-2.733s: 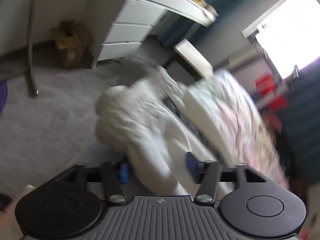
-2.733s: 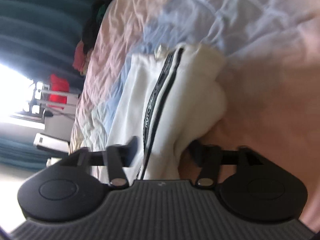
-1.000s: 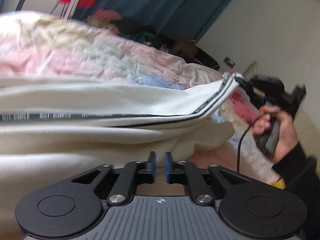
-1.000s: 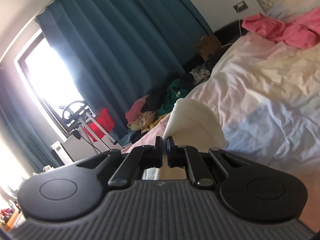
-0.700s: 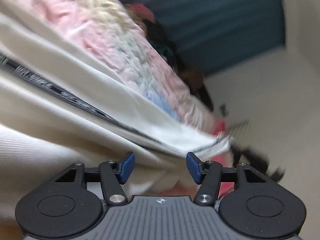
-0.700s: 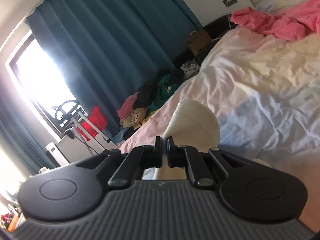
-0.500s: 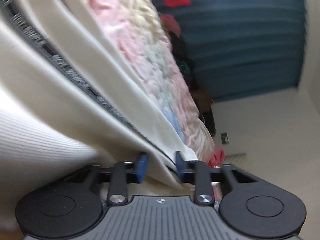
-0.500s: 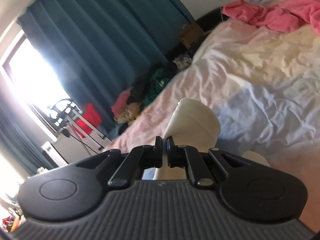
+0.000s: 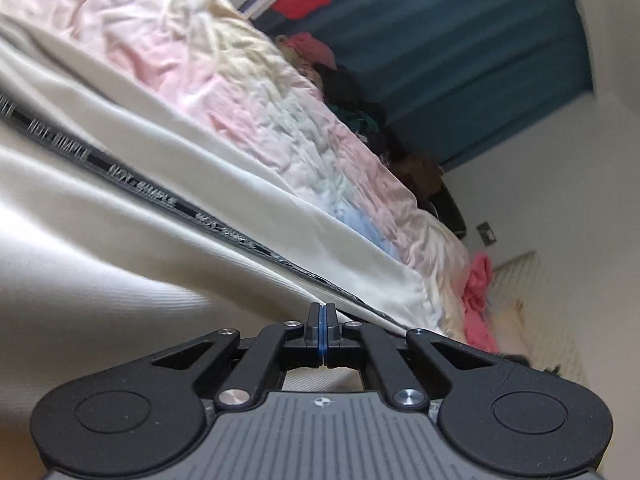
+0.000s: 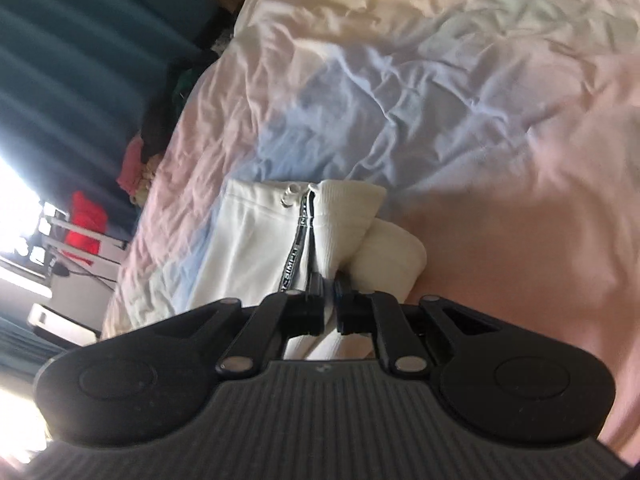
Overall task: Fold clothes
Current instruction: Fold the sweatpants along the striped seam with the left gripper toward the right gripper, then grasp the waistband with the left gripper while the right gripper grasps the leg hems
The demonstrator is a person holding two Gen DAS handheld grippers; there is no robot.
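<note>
A cream white garment [image 9: 100,216] with a black lettered stripe [image 9: 152,196] lies on a bed with a pastel pink, blue and yellow cover [image 9: 248,92]. My left gripper [image 9: 322,316] is shut, its blue pads pressed together on the garment's edge near the stripe. In the right wrist view the same garment [image 10: 256,248] lies on the cover [image 10: 460,80] with its ribbed cuff [image 10: 352,208] and stripe [image 10: 298,248] showing. My right gripper [image 10: 329,292] is shut on the garment's cloth beside the stripe.
Teal curtains [image 9: 460,40] hang behind the bed. A pile of dark and pink clothes [image 9: 352,96] lies at the bed's far side. A pink garment [image 9: 478,300] lies near the headboard. A red item on a drying rack [image 10: 86,220] stands by the bright window.
My left gripper opened, then closed on the garment's edge by the stripe. My right gripper stayed shut and tipped down toward the bed, so the garment lies flat in its view.
</note>
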